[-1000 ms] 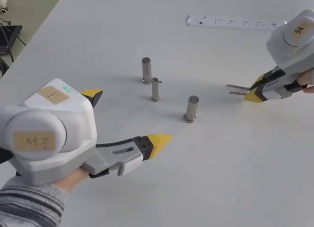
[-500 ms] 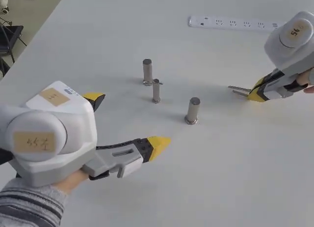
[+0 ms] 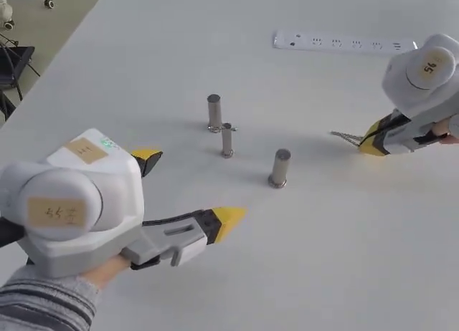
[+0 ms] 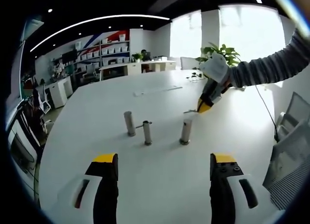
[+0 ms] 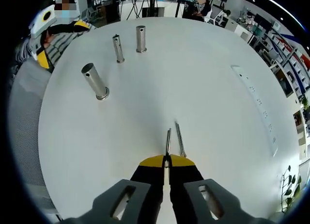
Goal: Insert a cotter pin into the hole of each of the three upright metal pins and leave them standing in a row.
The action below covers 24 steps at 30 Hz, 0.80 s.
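Three upright metal pins stand in a diagonal row on the white table: far pin (image 3: 214, 110), middle pin (image 3: 227, 139) with a small cross piece through its top, and near pin (image 3: 280, 166). They also show as far pin (image 5: 141, 38), middle pin (image 5: 117, 48) and near pin (image 5: 94, 81). My right gripper (image 3: 367, 144) is shut on a cotter pin (image 3: 346, 137) low over the table, right of the near pin; the cotter pin's two legs (image 5: 168, 140) point towards the row. My left gripper (image 3: 188, 188) stands open in front of the pins, its jaws wide apart with nothing between them.
A white power strip (image 3: 344, 42) lies at the far right of the table. The table's left edge (image 3: 54, 66) runs along a floor with chairs. Bare tabletop surrounds the pins.
The right gripper has rolled a little with the cotter pin, whose legs now look closer together. The left gripper stays open, almost where it was. The head camera shifted slightly.
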Tool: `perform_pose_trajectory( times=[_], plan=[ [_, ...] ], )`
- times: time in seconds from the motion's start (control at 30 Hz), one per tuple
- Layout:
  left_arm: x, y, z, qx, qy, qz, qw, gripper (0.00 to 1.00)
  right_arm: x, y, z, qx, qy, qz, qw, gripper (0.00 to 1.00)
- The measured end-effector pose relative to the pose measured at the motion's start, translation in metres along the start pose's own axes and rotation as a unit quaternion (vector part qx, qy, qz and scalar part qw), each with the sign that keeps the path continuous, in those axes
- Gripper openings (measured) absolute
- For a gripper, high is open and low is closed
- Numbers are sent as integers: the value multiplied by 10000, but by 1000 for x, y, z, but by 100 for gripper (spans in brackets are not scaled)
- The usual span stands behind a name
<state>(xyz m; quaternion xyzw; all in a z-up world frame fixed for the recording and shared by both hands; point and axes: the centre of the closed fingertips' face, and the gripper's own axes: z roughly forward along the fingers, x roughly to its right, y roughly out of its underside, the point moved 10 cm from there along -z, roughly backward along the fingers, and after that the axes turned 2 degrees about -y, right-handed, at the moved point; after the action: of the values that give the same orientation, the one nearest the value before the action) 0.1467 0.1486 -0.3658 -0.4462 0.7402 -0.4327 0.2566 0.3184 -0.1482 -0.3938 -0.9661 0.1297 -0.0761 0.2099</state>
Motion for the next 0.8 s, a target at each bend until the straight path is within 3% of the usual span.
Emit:
perform_pose_trajectory(
  times=[0.43, 0.63, 0.7, 0.8],
  plan=[
    [8, -13, 3, 127, 300, 74, 9994, 62, -32, -16, -26, 536, 27, -512, 9972, 0],
    [15, -17, 10, 70, 510, 95, 9986, 57, -53, -24, -35, 810, 43, -774, 9937, 0],
    [18, -19, 13, 68, 616, 68, 9981, 56, -59, -30, -37, 1047, 68, -984, 9896, 0],
    [22, -21, 16, 46, 758, 43, 9971, 52, -67, -33, -41, 1135, 110, -1032, 9881, 0]
  ],
)
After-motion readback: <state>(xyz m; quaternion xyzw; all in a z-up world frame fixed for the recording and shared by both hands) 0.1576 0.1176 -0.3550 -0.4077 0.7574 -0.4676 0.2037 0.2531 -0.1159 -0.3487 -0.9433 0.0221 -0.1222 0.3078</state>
